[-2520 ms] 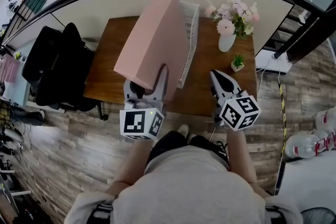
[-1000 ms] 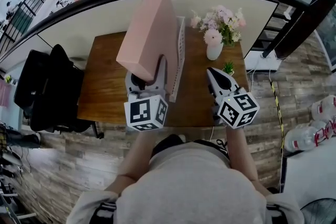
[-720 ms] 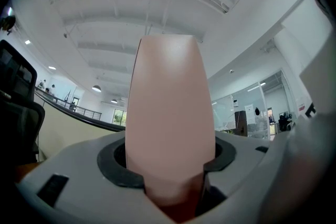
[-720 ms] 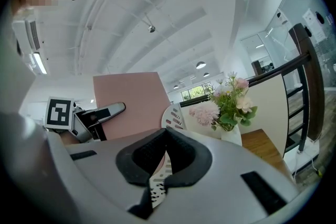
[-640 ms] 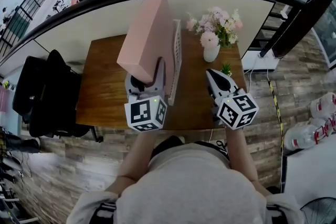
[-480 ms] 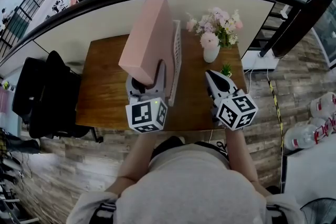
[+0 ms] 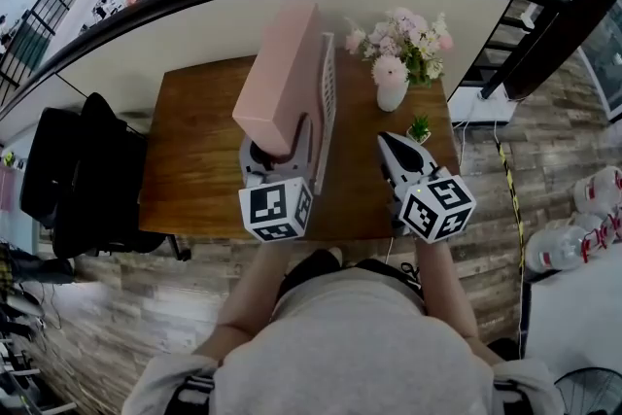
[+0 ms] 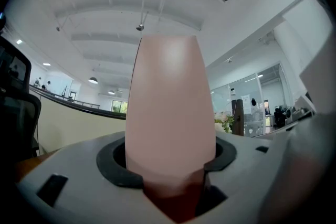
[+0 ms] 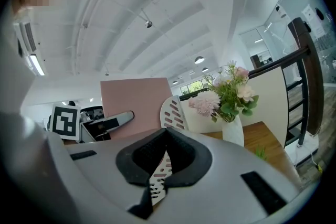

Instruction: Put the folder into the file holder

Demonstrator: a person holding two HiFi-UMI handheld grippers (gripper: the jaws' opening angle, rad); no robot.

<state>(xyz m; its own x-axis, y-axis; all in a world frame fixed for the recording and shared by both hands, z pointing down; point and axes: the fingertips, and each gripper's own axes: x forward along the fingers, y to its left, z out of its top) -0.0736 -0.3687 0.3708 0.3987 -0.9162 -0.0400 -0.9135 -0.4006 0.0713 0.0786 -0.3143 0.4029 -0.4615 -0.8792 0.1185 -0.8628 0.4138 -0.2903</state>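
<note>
Standing nearly upright over the middle of the bench, the pink folder was clamped by its lower front edge in the left gripper, whose jaws pressed on both of its faces. A couple of seconds earlier it had leaned well over to the left, its top tipped toward the far left corner. Since then it had swung up straighter and drawn in against the left side of the white slotted file holder. From where I stood I could not tell whether the two touched, or whether the folder's bottom had entered a slot. The holder itself had stayed put, running from the front edge toward the back.

The right gripper hung near the front right part of the bench, jaws drawn together on nothing, much as before. Just beyond its tip sat a small potted plant, with the white vase of flowers behind that toward the far right corner.
</note>
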